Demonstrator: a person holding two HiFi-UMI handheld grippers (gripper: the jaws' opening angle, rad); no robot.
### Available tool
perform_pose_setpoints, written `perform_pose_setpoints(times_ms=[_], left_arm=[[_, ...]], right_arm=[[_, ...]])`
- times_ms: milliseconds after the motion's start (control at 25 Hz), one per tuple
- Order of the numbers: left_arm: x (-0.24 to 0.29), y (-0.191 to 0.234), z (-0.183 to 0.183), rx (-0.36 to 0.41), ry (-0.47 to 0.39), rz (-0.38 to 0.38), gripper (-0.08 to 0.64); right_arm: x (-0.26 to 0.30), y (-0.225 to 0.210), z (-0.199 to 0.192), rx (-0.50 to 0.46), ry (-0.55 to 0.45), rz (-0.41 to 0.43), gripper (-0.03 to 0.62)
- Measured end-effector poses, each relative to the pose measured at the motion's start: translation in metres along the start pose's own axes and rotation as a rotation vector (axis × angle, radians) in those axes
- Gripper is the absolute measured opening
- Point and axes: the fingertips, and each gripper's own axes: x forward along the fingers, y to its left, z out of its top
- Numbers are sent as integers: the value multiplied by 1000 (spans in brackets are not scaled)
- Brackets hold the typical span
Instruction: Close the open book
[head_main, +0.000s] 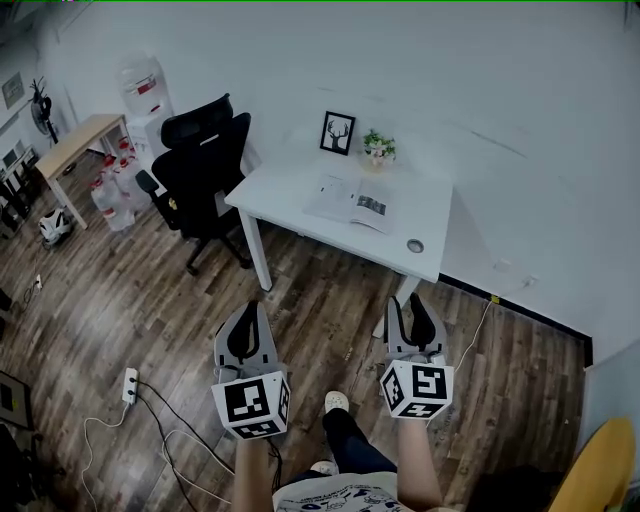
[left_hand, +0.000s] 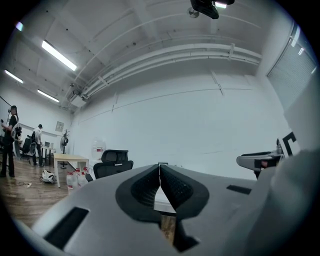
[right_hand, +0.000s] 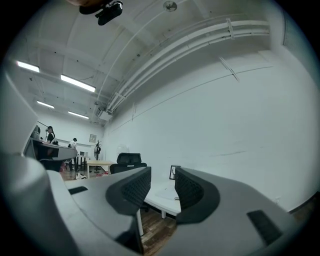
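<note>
Looking down from the head view, the open book (head_main: 350, 203) lies flat in the middle of the white table (head_main: 275, 192), while the left gripper (head_main: 249, 308) and right gripper (head_main: 408, 304) hang on the table's near side, well apart from it. The left gripper view shows its jaws pressed together with nothing between them, pointing toward the table. The right gripper view shows its jaws spread and empty, the table framed in their gap.

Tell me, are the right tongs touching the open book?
Apart. The head view shows the right tongs over the wooden floor, short of the white table where the open book lies.
</note>
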Motion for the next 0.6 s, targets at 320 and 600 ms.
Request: perform_pose_setpoints(times_ms=[320,600], left_arm=[[108,-2,10,17,-9,34,23],[196,-3,16,17,-12,51,23]], right_arm=[[111,-34,2,12,1,37,143],[200,-65,11,8,-11,53,142]])
